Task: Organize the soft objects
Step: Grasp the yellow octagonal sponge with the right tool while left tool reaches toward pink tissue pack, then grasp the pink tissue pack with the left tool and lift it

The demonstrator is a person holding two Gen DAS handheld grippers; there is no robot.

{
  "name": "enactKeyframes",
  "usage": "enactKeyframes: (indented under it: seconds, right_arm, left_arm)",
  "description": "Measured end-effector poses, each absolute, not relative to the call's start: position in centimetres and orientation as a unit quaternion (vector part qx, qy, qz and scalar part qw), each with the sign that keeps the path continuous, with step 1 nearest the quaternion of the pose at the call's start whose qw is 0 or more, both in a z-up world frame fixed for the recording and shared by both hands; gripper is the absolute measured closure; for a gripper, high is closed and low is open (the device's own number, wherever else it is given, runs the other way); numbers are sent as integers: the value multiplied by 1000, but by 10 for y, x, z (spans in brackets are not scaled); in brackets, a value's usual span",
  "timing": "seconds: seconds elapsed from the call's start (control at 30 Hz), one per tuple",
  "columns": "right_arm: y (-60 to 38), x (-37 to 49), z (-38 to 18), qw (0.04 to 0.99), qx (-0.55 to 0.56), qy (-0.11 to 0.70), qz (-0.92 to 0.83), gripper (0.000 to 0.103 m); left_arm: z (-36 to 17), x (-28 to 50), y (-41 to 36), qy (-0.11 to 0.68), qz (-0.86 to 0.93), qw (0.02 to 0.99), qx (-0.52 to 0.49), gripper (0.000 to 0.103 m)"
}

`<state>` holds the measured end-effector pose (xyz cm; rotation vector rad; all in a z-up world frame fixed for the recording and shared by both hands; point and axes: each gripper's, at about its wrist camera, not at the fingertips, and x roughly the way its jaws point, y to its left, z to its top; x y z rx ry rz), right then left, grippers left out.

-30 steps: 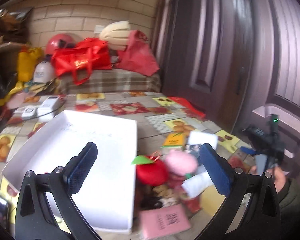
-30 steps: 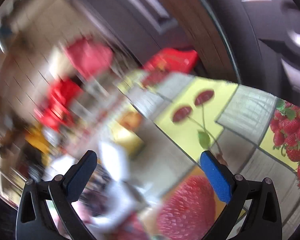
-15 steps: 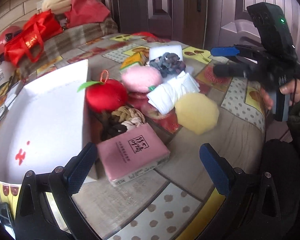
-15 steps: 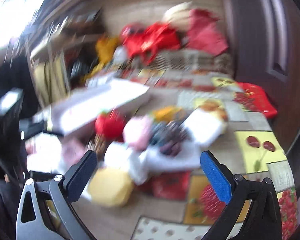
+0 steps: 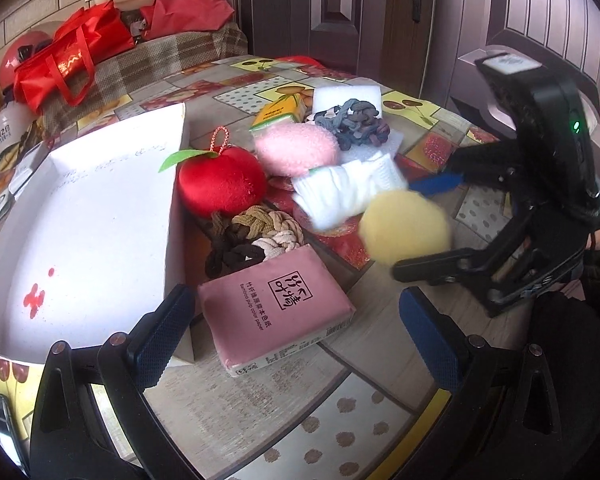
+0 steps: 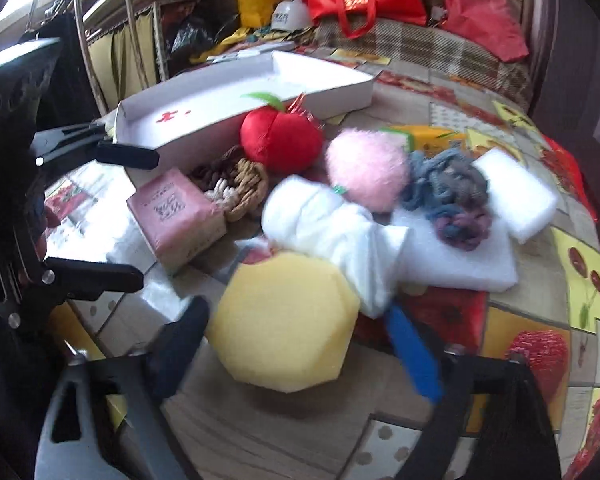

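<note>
Moved: since 1 second ago my right gripper [image 6: 296, 336] swung in over the pile, and my left gripper [image 5: 292, 336] dropped lower.
Right tool: jaws closing around the yellow sponge [image 6: 284, 322]; I cannot tell if the pads touch it yet.
Left tool: jaws wide apart, nothing held, over the pink tissue pack [image 5: 274, 310].
Sponge spot: on the table [image 6: 284, 436], front of the pile, lying flat.
In the way: white cloth [image 6: 332, 232] lies on its far edge.
Around: red apple toy [image 5: 222, 180], pink puff [image 5: 296, 148], braided ropes [image 5: 252, 238].
Box: white tray [image 5: 80, 220] sits left of the pile, long side running away from me.
</note>
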<state>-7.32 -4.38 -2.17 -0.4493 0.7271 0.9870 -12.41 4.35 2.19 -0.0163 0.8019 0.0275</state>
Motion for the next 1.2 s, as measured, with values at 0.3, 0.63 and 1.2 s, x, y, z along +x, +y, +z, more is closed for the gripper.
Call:
enactKeyframes:
  seconds: [0.3,0.63,1.2]
  right_arm:
    - [-106,-55,-7,830,-134,328,432,46]
    - [-134,-56,-3,846,-76,319,420,46]
    - [-131,-50,-4,843,-65,315,431,46]
  left_arm:
    - [14,-101,33,413,9,911,16,1]
    - [42,-121,20,379,-1,925,10,1]
    - [-4,-97,16,472,7,881,-33,2]
